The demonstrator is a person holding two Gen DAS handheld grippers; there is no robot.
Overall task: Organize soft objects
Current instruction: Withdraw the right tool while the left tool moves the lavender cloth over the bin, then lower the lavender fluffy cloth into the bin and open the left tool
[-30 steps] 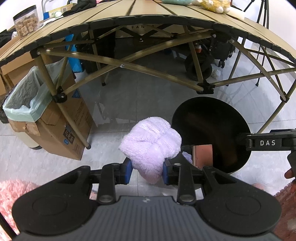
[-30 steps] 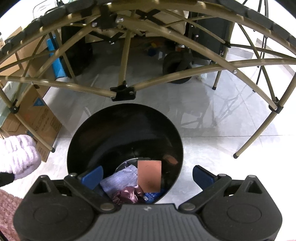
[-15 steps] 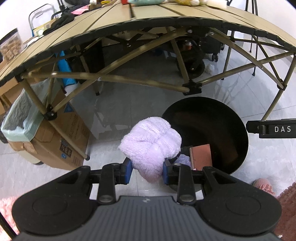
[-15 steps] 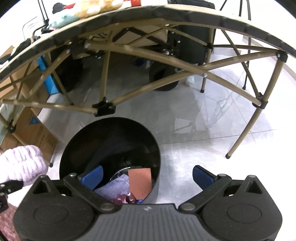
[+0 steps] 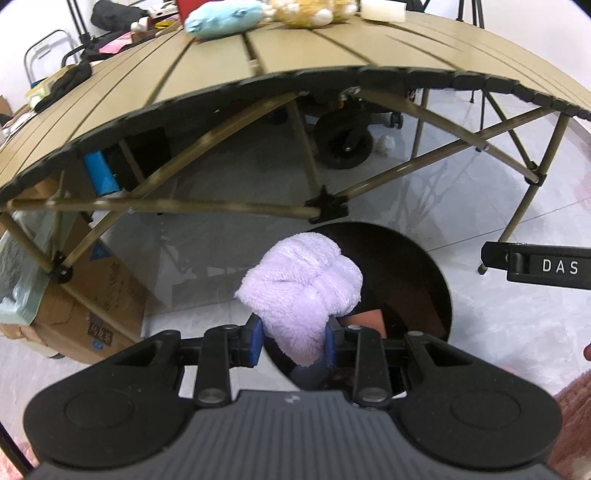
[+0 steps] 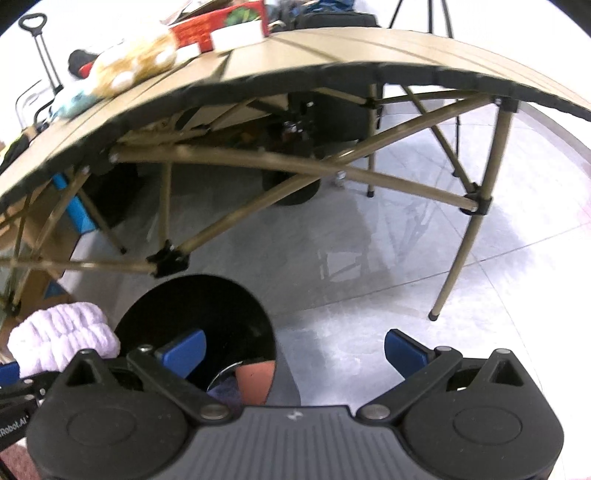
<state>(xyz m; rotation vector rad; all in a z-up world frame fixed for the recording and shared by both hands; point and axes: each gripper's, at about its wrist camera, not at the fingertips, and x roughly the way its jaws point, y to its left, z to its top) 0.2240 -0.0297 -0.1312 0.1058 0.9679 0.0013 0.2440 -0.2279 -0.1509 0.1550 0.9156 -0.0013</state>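
From my remote seat this looks like a makeshift recording room, perhaps an office corner, rather than a home. Ahead of my tools stands a folding camping table [image 5: 332, 48] with a slatted tan top and crossed metal legs, on a glossy pale tiled floor [image 6: 406, 258]. Left of the left tool sits a cardboard box [image 5: 96, 314] lined with a plastic bag. Tripod legs [image 6: 439, 18] rise behind the table, and a wheeled cart [image 5: 345, 142], somewhat blurred, is parked underneath it.
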